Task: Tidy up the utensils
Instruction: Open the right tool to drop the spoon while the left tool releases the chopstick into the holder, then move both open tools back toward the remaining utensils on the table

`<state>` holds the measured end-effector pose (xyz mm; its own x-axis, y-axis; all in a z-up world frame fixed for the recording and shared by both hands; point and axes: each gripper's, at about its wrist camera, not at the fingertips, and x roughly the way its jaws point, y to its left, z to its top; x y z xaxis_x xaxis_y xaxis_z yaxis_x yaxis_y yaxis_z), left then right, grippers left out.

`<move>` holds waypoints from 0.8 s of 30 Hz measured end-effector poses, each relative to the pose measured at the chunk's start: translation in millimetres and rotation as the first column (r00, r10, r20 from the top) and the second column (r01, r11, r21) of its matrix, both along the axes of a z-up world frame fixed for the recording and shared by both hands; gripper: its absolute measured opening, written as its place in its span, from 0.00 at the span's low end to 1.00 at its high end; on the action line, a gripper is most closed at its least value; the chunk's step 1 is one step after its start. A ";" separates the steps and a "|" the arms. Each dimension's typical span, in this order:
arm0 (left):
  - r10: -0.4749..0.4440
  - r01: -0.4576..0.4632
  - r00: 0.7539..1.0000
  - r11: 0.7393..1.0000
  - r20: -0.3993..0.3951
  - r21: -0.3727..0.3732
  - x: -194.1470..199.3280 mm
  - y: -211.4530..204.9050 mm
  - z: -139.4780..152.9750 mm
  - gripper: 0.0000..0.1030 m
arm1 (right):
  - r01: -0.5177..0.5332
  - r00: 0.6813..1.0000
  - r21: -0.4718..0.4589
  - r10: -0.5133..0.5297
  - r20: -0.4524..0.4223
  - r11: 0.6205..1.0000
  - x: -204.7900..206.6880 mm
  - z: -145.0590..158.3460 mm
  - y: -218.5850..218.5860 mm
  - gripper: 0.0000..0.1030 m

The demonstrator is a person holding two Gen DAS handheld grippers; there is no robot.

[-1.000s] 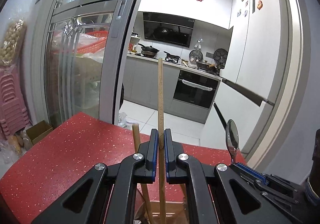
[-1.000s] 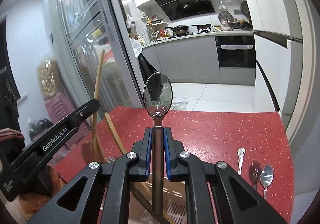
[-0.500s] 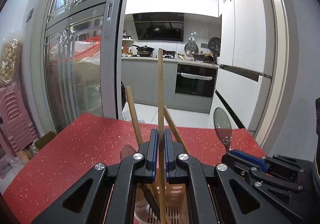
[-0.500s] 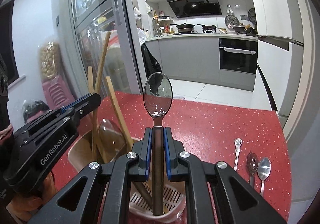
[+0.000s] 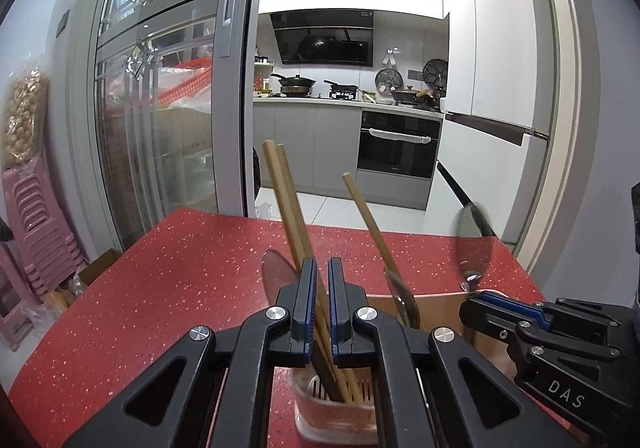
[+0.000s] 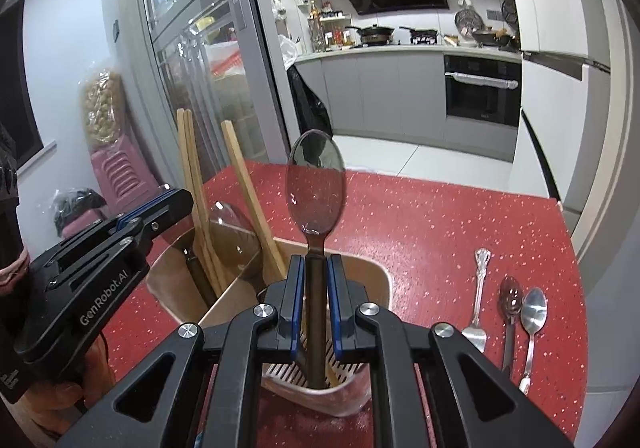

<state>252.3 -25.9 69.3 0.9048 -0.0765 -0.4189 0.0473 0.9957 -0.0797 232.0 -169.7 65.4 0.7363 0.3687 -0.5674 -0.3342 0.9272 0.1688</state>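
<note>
A tan utensil holder [image 5: 336,418] [image 6: 382,280] with a slotted floor stands on the red table [image 5: 160,288]. My left gripper [image 5: 322,288] is shut on a wooden chopstick [image 5: 286,199] that leans to the left beside a second one, its lower end down in the holder. My right gripper [image 6: 316,280] is shut on the dark handle of a spoon [image 6: 316,183], bowl up, handle end inside the holder's slotted part. The two grippers sit side by side over the holder. Another chopstick [image 5: 366,215] and a clear-bowled spoon [image 6: 234,226] stand in the holder.
On the table to the right of the holder lie a fork [image 6: 478,300], a dark spoon [image 6: 510,300] and a silver spoon [image 6: 534,310]. The table's far edge [image 6: 440,183] drops to the kitchen floor. A glass sliding door [image 5: 168,119] stands at the left.
Both grippers have sunk toward the holder, which now fills the bottom of both views. The left gripper's chopstick went from upright to leaning left. The spoon's handle end went down into the holder.
</note>
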 end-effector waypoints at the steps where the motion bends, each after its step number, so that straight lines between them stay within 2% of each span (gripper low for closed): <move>1: 0.000 0.000 1.000 1.000 -0.005 -0.006 -1.6 1.5 0.5 0.30 | -0.004 1.000 -0.003 0.003 -0.005 1.000 0.1 0.0 0.1 0.13; 3: 0.000 0.000 1.000 1.000 -0.013 -0.010 -4.4 2.9 1.5 0.30 | -0.005 1.000 -0.012 0.005 -0.009 1.000 -0.9 0.5 1.4 0.14; 7: 0.001 -0.001 1.000 1.000 -0.022 -0.001 -12.5 5.8 5.7 0.30 | -0.001 1.000 0.006 0.001 -0.017 1.000 -3.4 4.6 1.2 0.34; 19: -0.008 0.006 0.993 1.000 -0.122 -0.019 -40.3 21.6 12.9 0.30 | 0.013 1.000 0.035 -0.012 -0.020 0.999 -42.3 26.8 -2.7 0.51; 24: -0.020 0.019 0.985 1.000 -0.170 -0.012 -56.8 25.9 10.4 0.30 | 0.021 0.998 0.052 -0.018 -0.058 0.998 -64.2 29.7 -3.0 0.57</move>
